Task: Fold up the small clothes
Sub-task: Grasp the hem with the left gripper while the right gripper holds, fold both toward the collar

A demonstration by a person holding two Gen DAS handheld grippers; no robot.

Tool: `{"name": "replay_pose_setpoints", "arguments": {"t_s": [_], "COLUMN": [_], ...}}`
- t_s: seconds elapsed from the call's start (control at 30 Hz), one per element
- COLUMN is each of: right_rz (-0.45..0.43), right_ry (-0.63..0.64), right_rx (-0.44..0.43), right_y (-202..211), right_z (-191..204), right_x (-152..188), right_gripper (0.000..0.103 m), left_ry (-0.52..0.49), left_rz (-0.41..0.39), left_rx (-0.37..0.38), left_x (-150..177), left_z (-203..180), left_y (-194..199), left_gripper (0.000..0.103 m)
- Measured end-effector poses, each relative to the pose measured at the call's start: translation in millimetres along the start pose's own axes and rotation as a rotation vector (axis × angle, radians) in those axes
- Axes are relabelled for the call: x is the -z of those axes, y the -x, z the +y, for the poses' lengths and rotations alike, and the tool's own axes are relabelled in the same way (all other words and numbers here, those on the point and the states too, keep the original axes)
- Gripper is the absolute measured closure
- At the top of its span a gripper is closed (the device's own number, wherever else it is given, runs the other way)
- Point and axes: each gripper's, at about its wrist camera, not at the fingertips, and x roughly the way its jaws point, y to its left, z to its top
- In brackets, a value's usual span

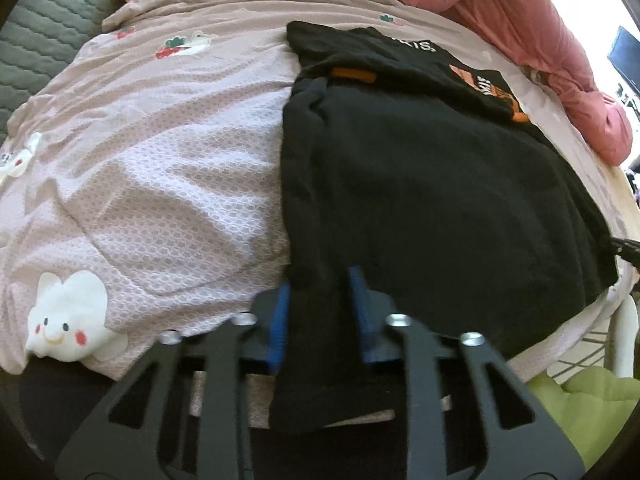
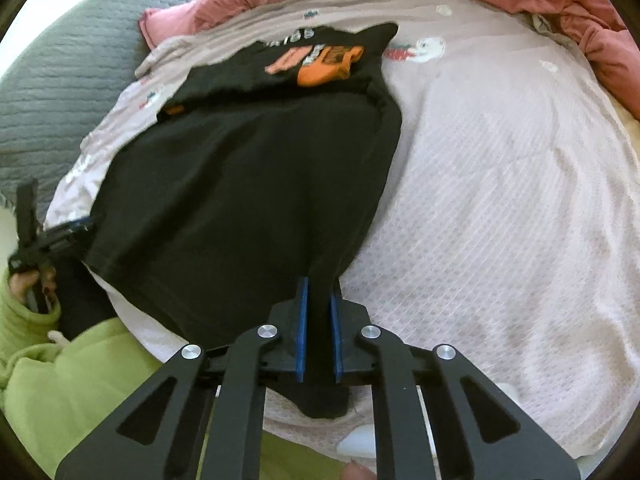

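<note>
Two black two-finger grippers are clamping the near hem of a small black cotton T-shirt, one at each lower corner. In the left wrist view, the left gripper is pinching a bunched fold of the shirt's edge between its blue pads, with the fabric hanging down past them toward the camera. In the right wrist view, the right gripper is squeezing the opposite corner of the same hem, and a dark tail of cloth is trailing down behind its blue pads. The shirt is lying mostly flat on a pale pink waffle-textured bed cover printed with white smiling cartoon figures. Its far end is folded over, showing an orange graphic print with pale lettering and a small orange label. The shirt is sitting to the right of the cover's middle in the left view. A rumpled salmon-pink quilt is piling up along the far edge of the bed, and a grey quilted pad is showing beyond the cover's corner. In the right wrist view the left gripper is appearing at the left edge, held by a hand emerging from a lime-green sleeve.
</note>
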Motion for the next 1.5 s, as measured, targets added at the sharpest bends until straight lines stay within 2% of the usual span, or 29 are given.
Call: {"name": "replay_pose_setpoints", "arguments": {"t_s": [0.03, 0.07, 0.37, 0.6, 0.83, 1.1, 1.27, 1.5], "right_rz": [-0.010, -0.022, -0.195, -0.318, -0.379, -0.447, -0.468, -0.471], "right_ry": [-0.006, -0.012, -0.042, -0.079, -0.096, -0.084, -0.071, -0.071], "right_rx": [-0.012, -0.022, -0.104, -0.127, -0.141, -0.122, -0.092, -0.050], "right_y": [3.7, 7.8, 49.9, 65.4, 65.8, 58.9, 47.8, 24.3], "right_z": [-1.6, -3.5, -16.8, -32.1, -42.8, -46.3, -48.8, -54.5], "right_x": [-2.0, -4.1, -33.1, -55.8, -76.5, -117.8, -147.6, -185.7], "right_gripper": [0.094, 0.094, 0.095, 0.095, 0.096, 0.096, 0.096, 0.096], "left_ry": [0.007, 0.022, 0.091, 0.142, 0.150, 0.150, 0.172, 0.196], "left_rz": [-0.009, -0.025, -0.152, -0.224, -0.252, -0.275, -0.296, -0.277], "left_rx": [0.003, 0.016, 0.118, 0.144, 0.119, 0.092, 0.082, 0.076], "left_x": [-0.3, -1.4, -24.4, -60.5, -93.6, -136.3, -163.2, -202.0], "left_z": [2.0, 5.9, 20.6, 26.2, 21.9, 19.6, 23.0, 29.1], "left_y": [2.5, 7.1, 53.5, 65.1, 62.5, 53.4, 39.6, 6.1], "left_gripper": [0.099, 0.100, 0.100, 0.100, 0.100, 0.100, 0.100, 0.100]}}
